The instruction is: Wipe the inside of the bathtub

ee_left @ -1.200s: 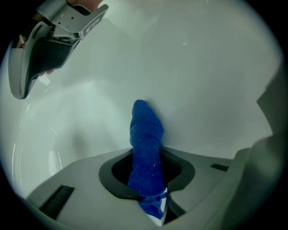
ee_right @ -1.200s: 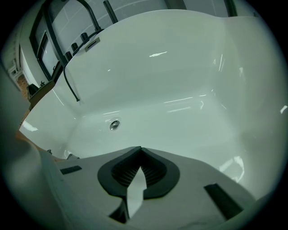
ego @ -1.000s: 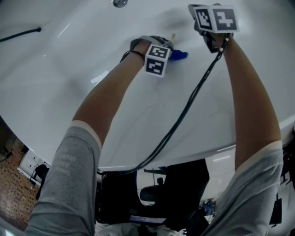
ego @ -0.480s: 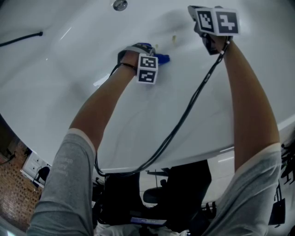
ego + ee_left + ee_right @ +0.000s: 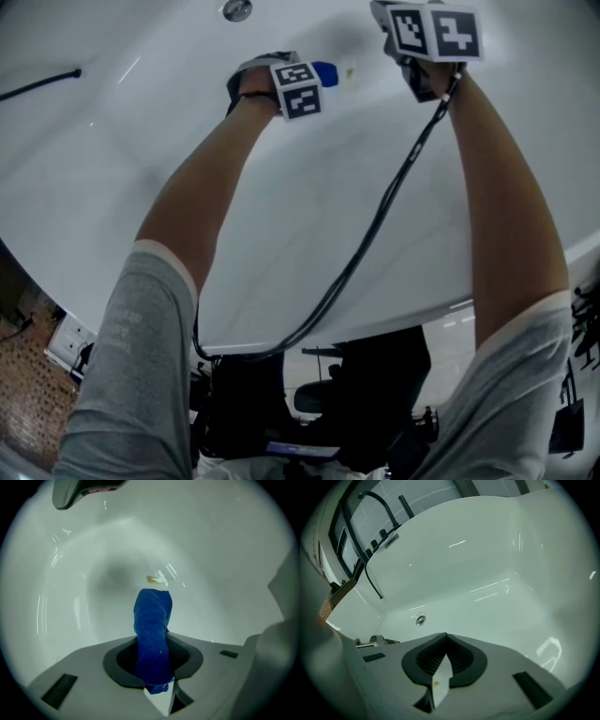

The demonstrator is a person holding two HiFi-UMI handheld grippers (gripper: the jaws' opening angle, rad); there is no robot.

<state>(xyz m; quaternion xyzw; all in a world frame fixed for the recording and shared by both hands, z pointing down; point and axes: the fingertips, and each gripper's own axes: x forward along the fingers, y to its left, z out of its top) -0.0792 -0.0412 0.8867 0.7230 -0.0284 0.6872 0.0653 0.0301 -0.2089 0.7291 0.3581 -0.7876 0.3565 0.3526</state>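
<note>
Left tool [image 5: 157, 686] higher, tight around cloth [image 5: 152, 620]

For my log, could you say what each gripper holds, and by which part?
The left gripper clamps a blue cloth by its near end; the right gripper holds nothing.

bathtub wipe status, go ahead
Left tool shut on blue cloth, tip near a yellowish speck on the bathtub wall. Right tool shut, empty. Cable hangs from it, clear of the cloth.
</note>
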